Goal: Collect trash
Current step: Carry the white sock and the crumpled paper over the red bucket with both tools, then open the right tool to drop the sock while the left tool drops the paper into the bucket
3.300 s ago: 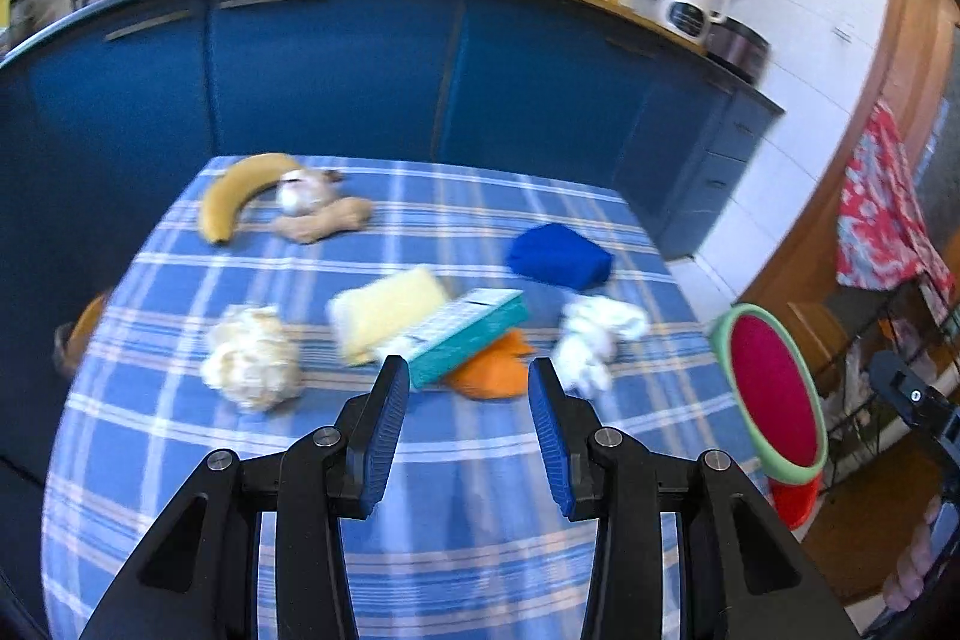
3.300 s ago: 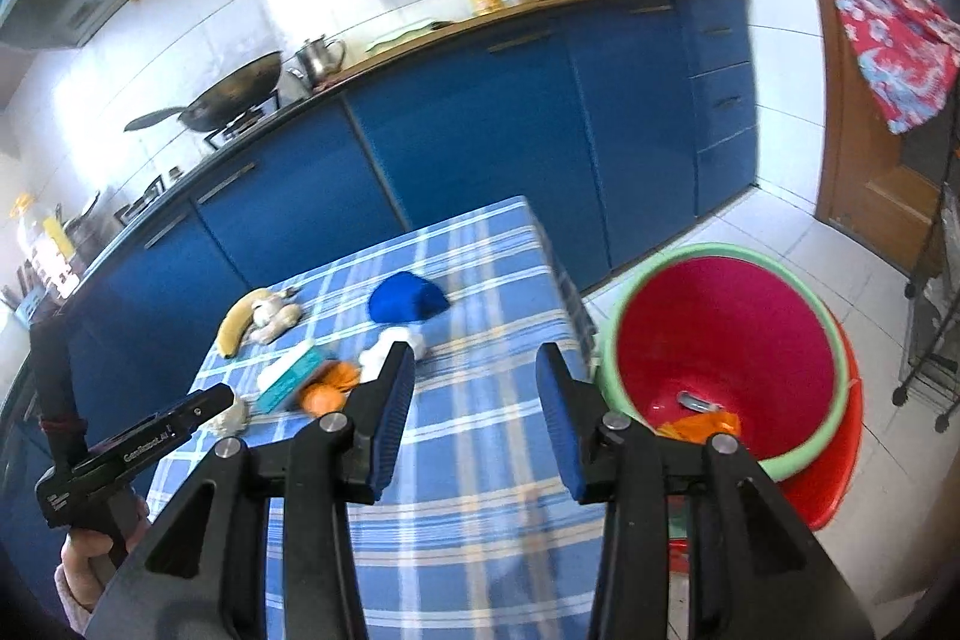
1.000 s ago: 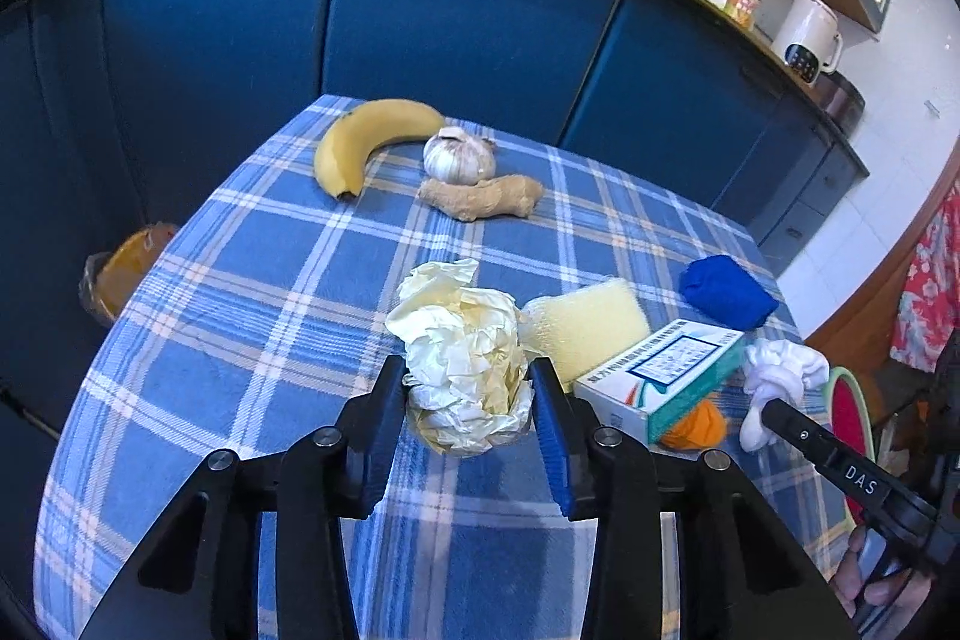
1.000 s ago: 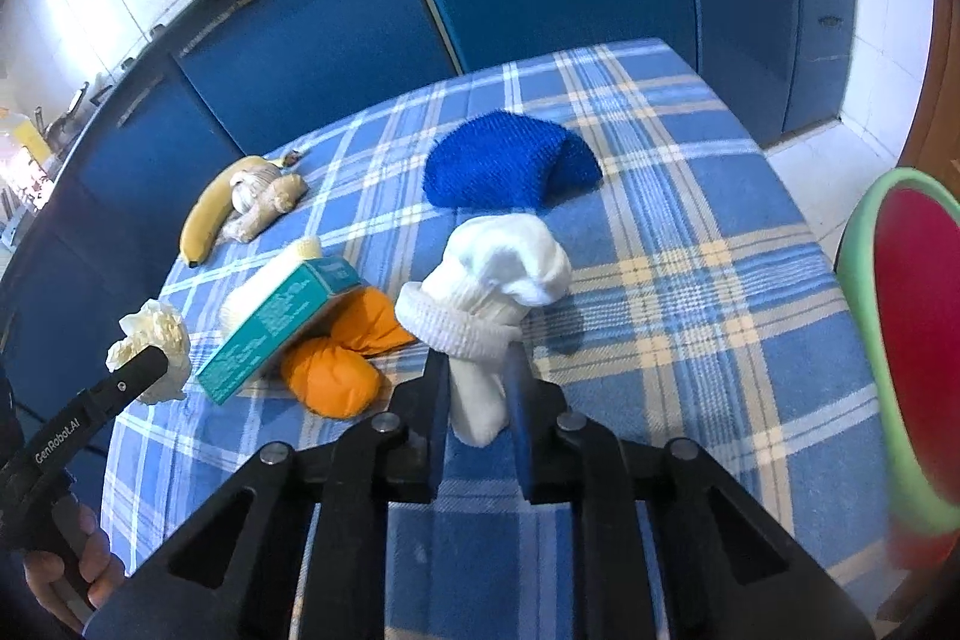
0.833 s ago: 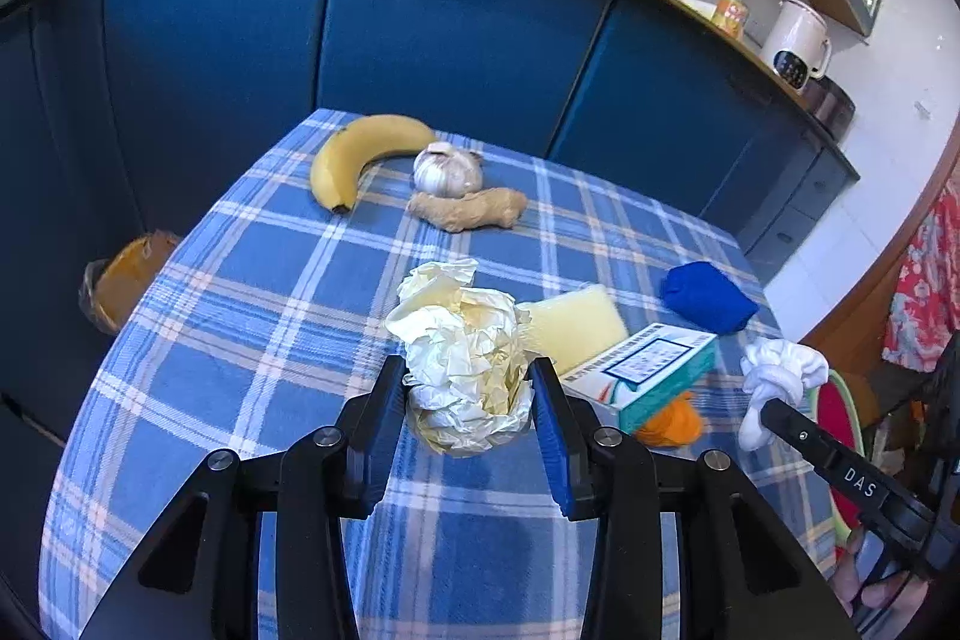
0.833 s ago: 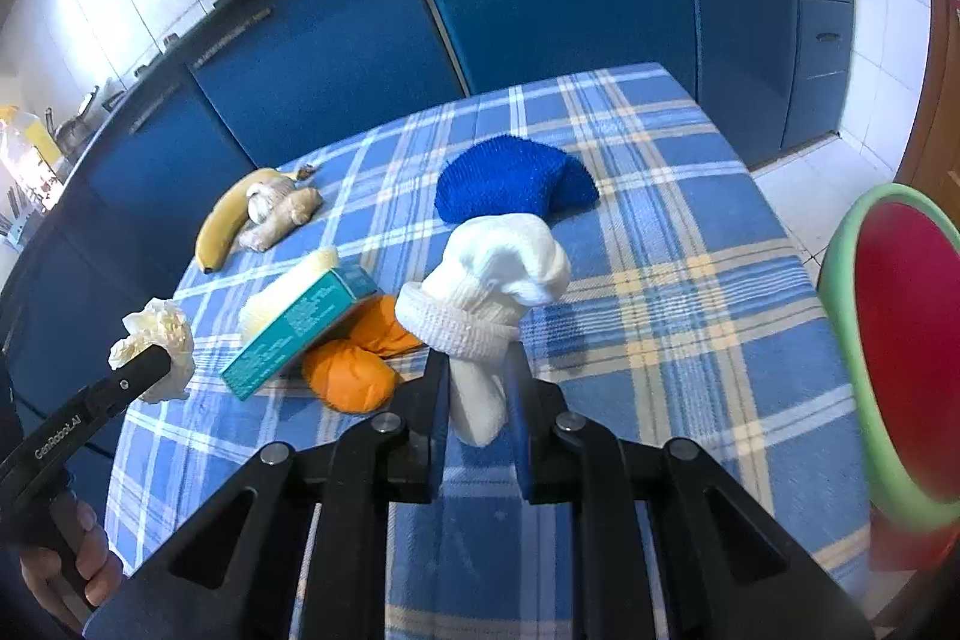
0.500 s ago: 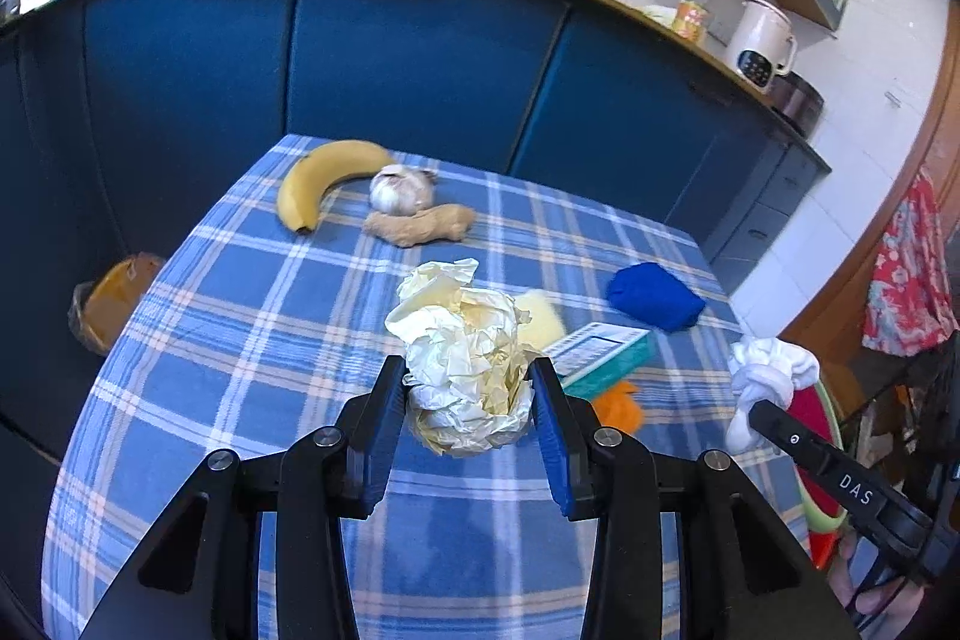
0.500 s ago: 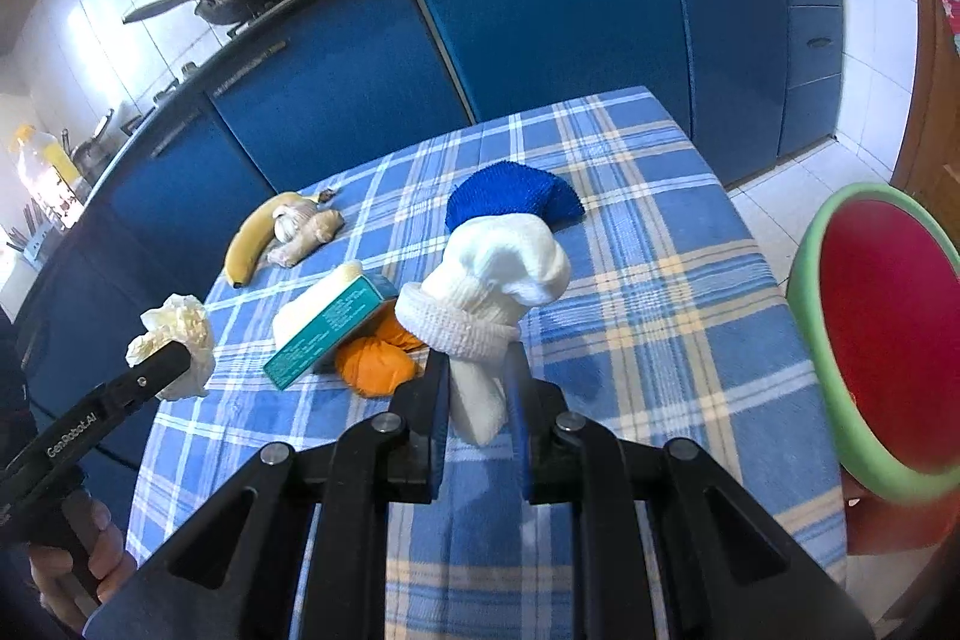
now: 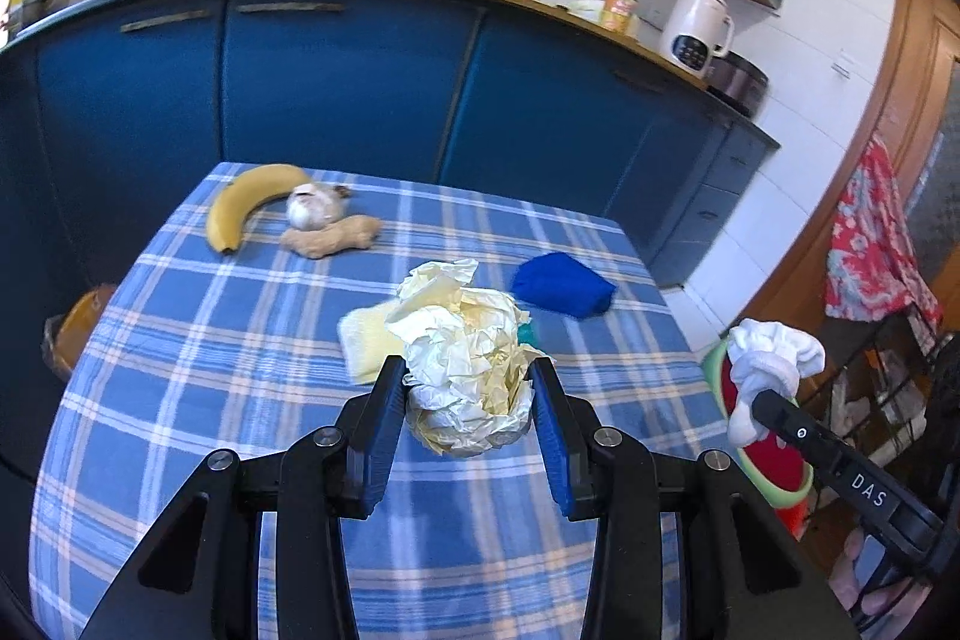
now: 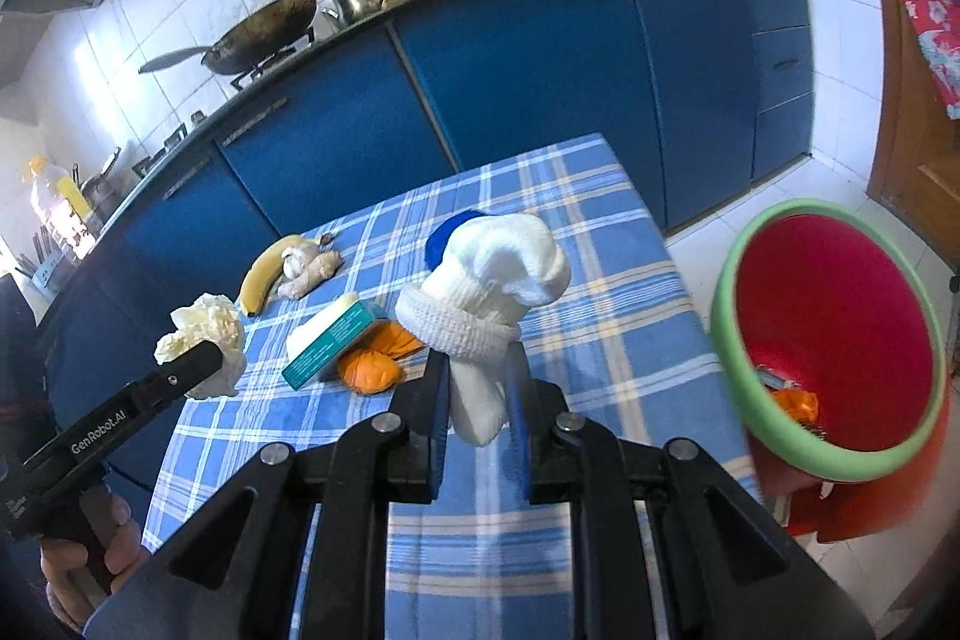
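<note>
Left gripper (image 9: 468, 388) jaws clamp crumpled paper ball (image 9: 465, 358) above worktop (image 9: 198, 340) middle. Right gripper (image 10: 477, 388) jaws pinch white sock (image 10: 492, 280) near worktop's right edge. Red bin (image 10: 834, 340) stands just beyond that edge, mouth unobstructed.

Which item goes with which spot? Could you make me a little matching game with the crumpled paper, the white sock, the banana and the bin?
Things:
1. crumpled paper
2. white sock
3. banana
4. bin

Places:
A. lying at the table's far corner, beside the garlic
B. standing on the floor off the table's edge
C. clamped in the left tool
D. clamped in the right tool

Pairs: 1-C, 2-D, 3-A, 4-B
</note>
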`<state>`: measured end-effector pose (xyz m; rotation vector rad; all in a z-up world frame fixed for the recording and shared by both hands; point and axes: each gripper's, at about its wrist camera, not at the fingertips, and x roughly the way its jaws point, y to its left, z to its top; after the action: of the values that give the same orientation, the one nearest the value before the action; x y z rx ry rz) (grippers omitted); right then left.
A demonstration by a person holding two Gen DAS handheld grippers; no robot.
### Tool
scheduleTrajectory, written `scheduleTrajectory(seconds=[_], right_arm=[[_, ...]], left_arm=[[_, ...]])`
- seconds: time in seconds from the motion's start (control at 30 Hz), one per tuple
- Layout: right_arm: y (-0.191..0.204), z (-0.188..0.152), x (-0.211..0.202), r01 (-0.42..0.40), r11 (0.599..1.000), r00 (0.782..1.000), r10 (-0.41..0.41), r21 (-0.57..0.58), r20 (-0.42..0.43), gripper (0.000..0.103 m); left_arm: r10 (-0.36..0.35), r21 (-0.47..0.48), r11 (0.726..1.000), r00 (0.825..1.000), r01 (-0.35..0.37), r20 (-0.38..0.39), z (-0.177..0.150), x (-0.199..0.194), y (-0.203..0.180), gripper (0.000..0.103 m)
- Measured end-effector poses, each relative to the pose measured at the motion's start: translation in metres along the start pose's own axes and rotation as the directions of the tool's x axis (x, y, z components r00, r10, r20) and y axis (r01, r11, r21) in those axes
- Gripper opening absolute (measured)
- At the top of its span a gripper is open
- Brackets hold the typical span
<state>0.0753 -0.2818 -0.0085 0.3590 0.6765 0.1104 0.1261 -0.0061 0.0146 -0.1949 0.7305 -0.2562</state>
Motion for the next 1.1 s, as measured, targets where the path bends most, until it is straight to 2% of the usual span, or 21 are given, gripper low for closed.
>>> scheduleTrajectory(seconds=[0.3,0.5,0.83,1.1], right_arm=[[-0.029,0.0,-0.037,0.04,0.999,0.997,-0.042,0.028,0.06,0.02],[-0.056,-0.001,-0.055,0.077,0.995,0.993,-0.083,0.069,0.087,0.02],[-0.112,-0.007,-0.077,0.141,0.977,0.982,-0.158,0.157,0.1,0.021],[-0.154,-0.016,-0.076,0.174,0.959,0.977,-0.197,0.225,0.082,0.023]], left_arm=[[-0.066,0.067,0.995,0.998,0.067,-0.02,-0.002,0.0,-0.044,0.042],[-0.117,0.137,0.983,0.992,0.121,-0.037,-0.003,0.004,-0.084,0.042],[-0.21,0.23,0.946,0.972,0.23,-0.109,-0.014,0.028,-0.153,0.042],[-0.244,0.3,0.911,0.957,0.282,-0.159,-0.028,0.051,-0.195,0.042]])
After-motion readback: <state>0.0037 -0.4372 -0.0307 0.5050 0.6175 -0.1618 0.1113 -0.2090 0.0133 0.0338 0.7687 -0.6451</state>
